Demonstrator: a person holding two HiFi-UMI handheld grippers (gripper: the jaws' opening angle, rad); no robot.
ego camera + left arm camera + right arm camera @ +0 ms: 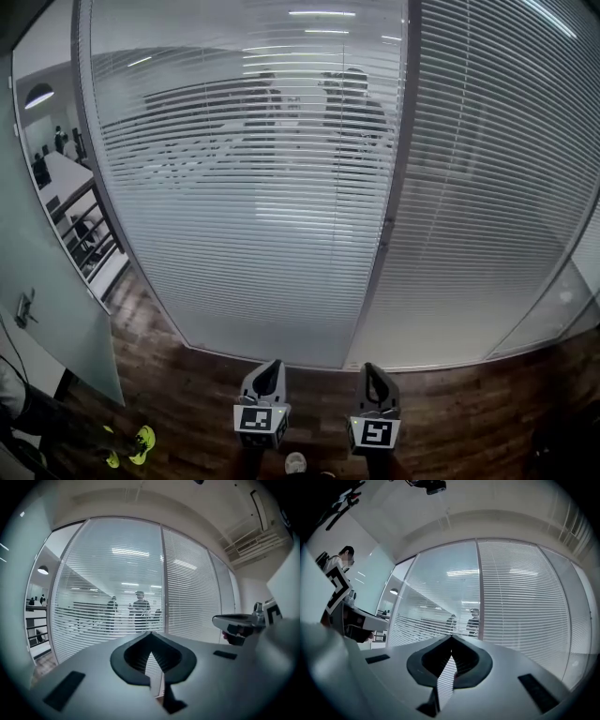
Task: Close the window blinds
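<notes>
White slatted blinds hang behind a glass wall. On the left pane the blinds [244, 169] have slats tilted open, and figures show through them. On the right pane the blinds [487, 187] look nearly solid. A grey post [394, 187] with a small fitting [385, 230] divides the panes. My left gripper [269, 368] and right gripper [370, 372] are low in the head view, side by side, short of the glass. Each has its jaws together with nothing between them. In the left gripper view the left gripper [150, 634] points at the left blinds [108, 573]. In the right gripper view the right gripper [451, 637] points at the post [480, 588].
A frosted glass door [47, 309] with a lever handle [25, 307] stands at the left. The floor [187, 394] is dark wood. A person's yellow-green shoe [142, 441] is at the lower left. Two people [136, 609] stand beyond the glass.
</notes>
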